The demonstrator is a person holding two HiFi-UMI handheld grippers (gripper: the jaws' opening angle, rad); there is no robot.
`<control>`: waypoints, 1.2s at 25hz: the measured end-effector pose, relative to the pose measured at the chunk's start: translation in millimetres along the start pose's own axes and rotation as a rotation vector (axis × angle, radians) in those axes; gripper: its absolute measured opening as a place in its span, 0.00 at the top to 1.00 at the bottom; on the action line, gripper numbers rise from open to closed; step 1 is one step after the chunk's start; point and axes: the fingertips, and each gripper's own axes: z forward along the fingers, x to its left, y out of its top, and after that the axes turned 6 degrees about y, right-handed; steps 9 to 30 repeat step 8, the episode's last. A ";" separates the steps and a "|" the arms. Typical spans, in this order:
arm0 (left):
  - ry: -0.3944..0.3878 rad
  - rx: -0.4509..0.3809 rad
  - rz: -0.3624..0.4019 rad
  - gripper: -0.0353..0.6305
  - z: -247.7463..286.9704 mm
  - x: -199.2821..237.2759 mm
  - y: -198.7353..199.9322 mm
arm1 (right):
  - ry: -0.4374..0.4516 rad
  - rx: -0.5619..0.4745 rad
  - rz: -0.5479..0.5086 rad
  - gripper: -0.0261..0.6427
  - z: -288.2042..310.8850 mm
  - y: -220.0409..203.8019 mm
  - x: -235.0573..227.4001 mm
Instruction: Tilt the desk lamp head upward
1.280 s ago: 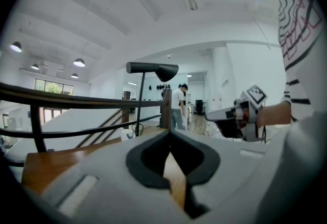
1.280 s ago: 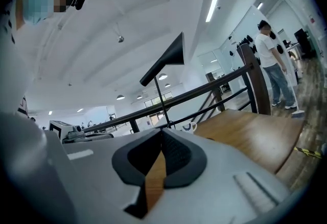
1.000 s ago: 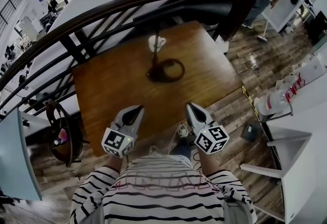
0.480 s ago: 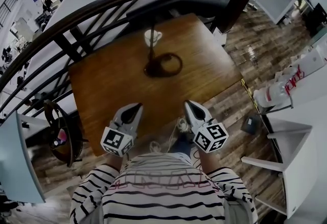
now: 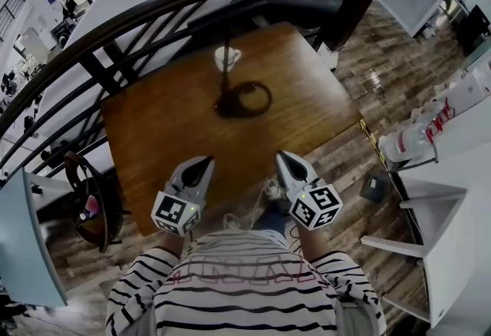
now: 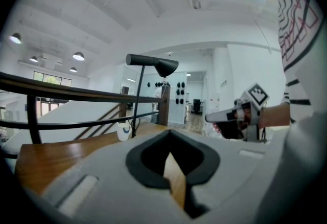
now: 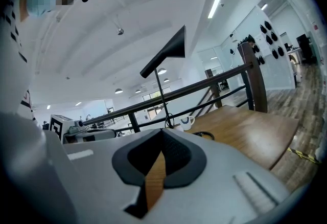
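A black desk lamp stands toward the back of a wooden table [image 5: 169, 135]; its ring base [image 5: 245, 100] lies flat and a thin pole [image 5: 226, 66] rises from it. In the left gripper view the lamp head [image 6: 165, 67] is a dark cone on a level arm. The right gripper view shows the lamp head [image 7: 168, 54] from the side, well above the table. My left gripper [image 5: 205, 164] and right gripper [image 5: 281, 158] sit side by side at the table's near edge, far from the lamp. Both are shut with nothing in them.
A white cup [image 5: 227, 57] stands just behind the lamp pole. A dark railing [image 5: 115, 35] curves behind the table. A round stool [image 5: 88, 208] stands at the left, white furniture [image 5: 430, 173] at the right, and a cable [image 5: 261, 200] lies on the floor by the near edge.
The head view has shifted slightly, and the person sweeping at the back right is no longer in sight. Both grippers keep their places and stay shut.
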 end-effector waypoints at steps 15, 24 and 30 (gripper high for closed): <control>-0.005 -0.008 -0.004 0.94 0.4 -3.9 0.5 | -0.004 0.004 -0.002 0.96 -3.8 -3.4 -0.8; -0.005 -0.008 -0.004 0.94 0.4 -3.9 0.5 | -0.004 0.004 -0.002 0.96 -3.8 -3.4 -0.8; -0.005 -0.008 -0.004 0.94 0.4 -3.9 0.5 | -0.004 0.004 -0.002 0.96 -3.8 -3.4 -0.8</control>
